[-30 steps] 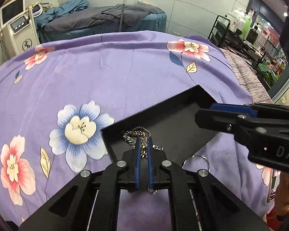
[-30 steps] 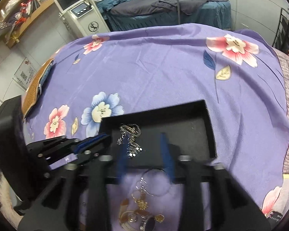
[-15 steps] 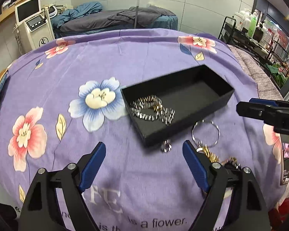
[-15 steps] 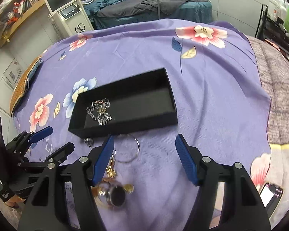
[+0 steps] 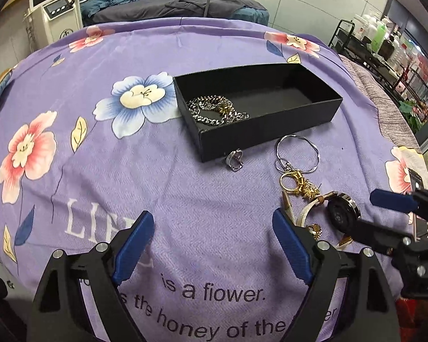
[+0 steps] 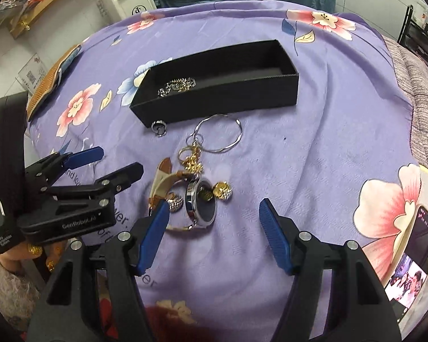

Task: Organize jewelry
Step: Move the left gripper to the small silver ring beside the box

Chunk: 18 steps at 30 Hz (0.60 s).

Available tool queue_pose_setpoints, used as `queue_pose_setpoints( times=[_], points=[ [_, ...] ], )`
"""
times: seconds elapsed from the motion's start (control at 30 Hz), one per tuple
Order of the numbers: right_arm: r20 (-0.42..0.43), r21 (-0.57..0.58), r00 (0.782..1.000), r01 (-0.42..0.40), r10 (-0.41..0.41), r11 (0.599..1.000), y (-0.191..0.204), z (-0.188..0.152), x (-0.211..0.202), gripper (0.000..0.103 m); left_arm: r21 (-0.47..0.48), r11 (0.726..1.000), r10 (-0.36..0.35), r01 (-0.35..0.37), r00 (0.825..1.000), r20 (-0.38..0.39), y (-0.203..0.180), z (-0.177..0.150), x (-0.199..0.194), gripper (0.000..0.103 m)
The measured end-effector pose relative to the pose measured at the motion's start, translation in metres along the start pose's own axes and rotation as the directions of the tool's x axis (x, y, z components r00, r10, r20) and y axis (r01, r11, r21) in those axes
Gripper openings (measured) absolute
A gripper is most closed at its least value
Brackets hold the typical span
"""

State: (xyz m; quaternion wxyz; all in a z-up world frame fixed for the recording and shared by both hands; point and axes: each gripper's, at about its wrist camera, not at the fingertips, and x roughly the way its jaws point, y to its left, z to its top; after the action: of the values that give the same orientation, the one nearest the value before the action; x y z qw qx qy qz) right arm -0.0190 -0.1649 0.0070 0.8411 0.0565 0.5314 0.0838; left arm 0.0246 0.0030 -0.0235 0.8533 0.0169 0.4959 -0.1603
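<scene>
A black open box (image 5: 274,126) (image 6: 231,105) sits on the purple floral cloth with a silver chain (image 5: 214,111) (image 6: 177,85) in its left end. In front of it lie a small silver ring (image 5: 234,162) (image 6: 159,127), a thin silver bangle (image 5: 298,149) (image 6: 218,132), a gold charm (image 5: 298,183) (image 6: 191,158), a watch (image 5: 342,213) (image 6: 201,202) and a gold earring (image 6: 222,191). My left gripper (image 5: 211,240) (image 6: 109,161) is open and empty, near of the ring. My right gripper (image 6: 212,228) (image 5: 379,212) is open and empty, just near of the watch.
A phone (image 6: 411,265) with a lit screen lies at the cloth's right edge. A white machine (image 5: 54,8) and a covered bed (image 5: 185,4) stand behind the table. A shelf rack with bottles (image 5: 376,37) is at the far right.
My left gripper let go of the silver chain into the box, opened wide and pulled back toward me. My right gripper also drew back and now sits over the watch pile.
</scene>
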Motion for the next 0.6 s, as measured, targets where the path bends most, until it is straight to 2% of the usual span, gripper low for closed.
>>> queue_pose_setpoints(
  times=[0.37,0.4,0.53,0.6],
  points=[
    [-0.044,-0.007,0.999,-0.005,0.004,1.000,0.008,-0.008,0.017,0.052,-0.006,1.000,0.023,-0.024,1.000,-0.007,-0.005,-0.004,0.006,0.071],
    [-0.043,-0.008,0.999,-0.003,0.002,1.000,0.008,-0.008,0.018,0.047,-0.012,1.000,0.021,-0.021,1.000,-0.005,-0.005,-0.001,0.007,0.069],
    [-0.047,-0.010,0.999,0.009,-0.009,1.000,0.008,-0.008,0.020,0.031,-0.060,0.998,0.005,-0.005,1.000,-0.001,-0.004,0.013,0.015,0.048],
    [-0.056,-0.014,0.998,0.004,-0.004,1.000,0.009,-0.008,0.020,0.023,-0.082,0.997,-0.009,0.009,1.000,-0.001,-0.006,0.021,0.021,0.047]
  ],
)
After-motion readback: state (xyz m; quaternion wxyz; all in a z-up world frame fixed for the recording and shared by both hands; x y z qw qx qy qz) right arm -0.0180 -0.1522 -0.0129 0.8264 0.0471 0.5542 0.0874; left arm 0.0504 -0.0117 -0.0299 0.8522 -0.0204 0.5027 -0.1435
